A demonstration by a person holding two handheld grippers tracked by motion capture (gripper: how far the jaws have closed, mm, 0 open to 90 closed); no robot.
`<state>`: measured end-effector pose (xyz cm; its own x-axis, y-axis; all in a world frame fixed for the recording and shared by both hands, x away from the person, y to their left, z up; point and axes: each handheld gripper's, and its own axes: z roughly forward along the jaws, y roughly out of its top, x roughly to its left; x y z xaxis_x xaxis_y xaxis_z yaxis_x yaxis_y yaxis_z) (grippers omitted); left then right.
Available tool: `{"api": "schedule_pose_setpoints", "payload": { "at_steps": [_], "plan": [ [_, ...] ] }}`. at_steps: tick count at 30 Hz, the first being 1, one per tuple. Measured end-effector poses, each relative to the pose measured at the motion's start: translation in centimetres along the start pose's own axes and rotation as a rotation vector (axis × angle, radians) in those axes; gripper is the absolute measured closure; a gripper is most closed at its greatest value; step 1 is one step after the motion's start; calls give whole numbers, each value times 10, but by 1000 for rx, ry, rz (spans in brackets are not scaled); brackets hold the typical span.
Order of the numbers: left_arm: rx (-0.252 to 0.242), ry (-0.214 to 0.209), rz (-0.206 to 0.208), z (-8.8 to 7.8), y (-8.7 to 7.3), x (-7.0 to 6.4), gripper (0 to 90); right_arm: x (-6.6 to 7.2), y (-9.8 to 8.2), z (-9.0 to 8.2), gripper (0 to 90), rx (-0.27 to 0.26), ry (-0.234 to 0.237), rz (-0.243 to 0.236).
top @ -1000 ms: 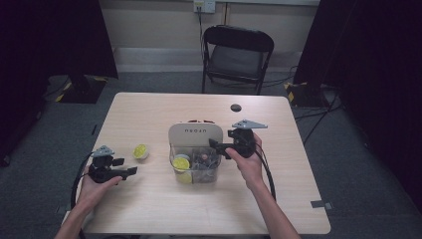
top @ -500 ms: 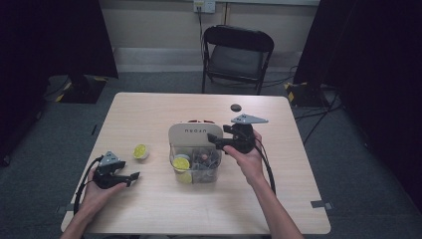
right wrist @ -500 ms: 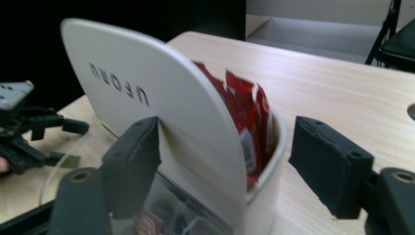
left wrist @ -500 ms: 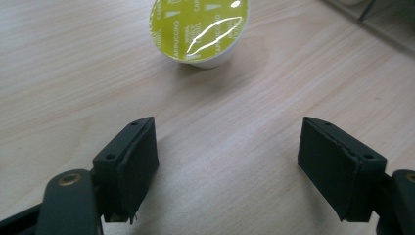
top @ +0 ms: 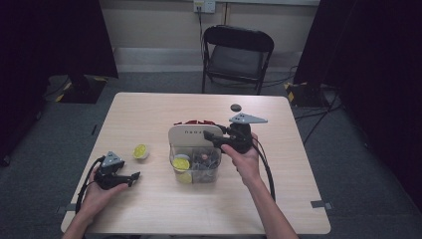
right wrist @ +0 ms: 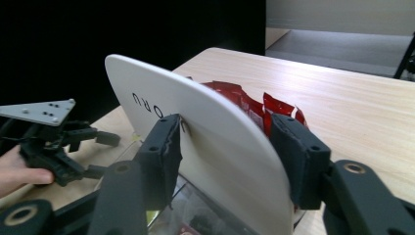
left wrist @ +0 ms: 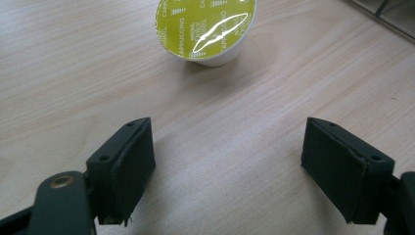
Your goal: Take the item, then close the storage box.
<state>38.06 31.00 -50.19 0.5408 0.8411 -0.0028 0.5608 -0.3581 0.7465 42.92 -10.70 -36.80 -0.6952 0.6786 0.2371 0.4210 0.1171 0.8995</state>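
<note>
Clear plastic organiser box (top: 195, 167) with white curved panel (right wrist: 205, 132) sits mid-table. Right gripper (top: 215, 138) jaws just closed, clamped on panel. Yellow-green foil-lidded coffee capsule (left wrist: 205, 30) lies left of box, ahead of left gripper (top: 130, 178); jaws apart, just widening, nothing between. Light wooden table (top: 149, 114).

Bright overhead light on the table (top: 149, 114), dark surroundings, glare on the capsule lid (left wrist: 205, 24)

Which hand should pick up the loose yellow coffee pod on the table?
Left: its open gripper faces the pod directly, while the right gripper is clamped on the white lid.
</note>
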Motion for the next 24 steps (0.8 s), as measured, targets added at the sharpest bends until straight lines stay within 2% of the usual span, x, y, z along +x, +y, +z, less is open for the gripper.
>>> {"api": "schedule_pose_setpoints", "payload": {
  "at_steps": [12,24],
  "plan": [
    [0,-3,0,0,0,0,193,6,-3,-6,451,18,14,-22],
    [1,-4,2,0,0,1,192,8,-4,-9,428,30,34,-19]
  ]
}}
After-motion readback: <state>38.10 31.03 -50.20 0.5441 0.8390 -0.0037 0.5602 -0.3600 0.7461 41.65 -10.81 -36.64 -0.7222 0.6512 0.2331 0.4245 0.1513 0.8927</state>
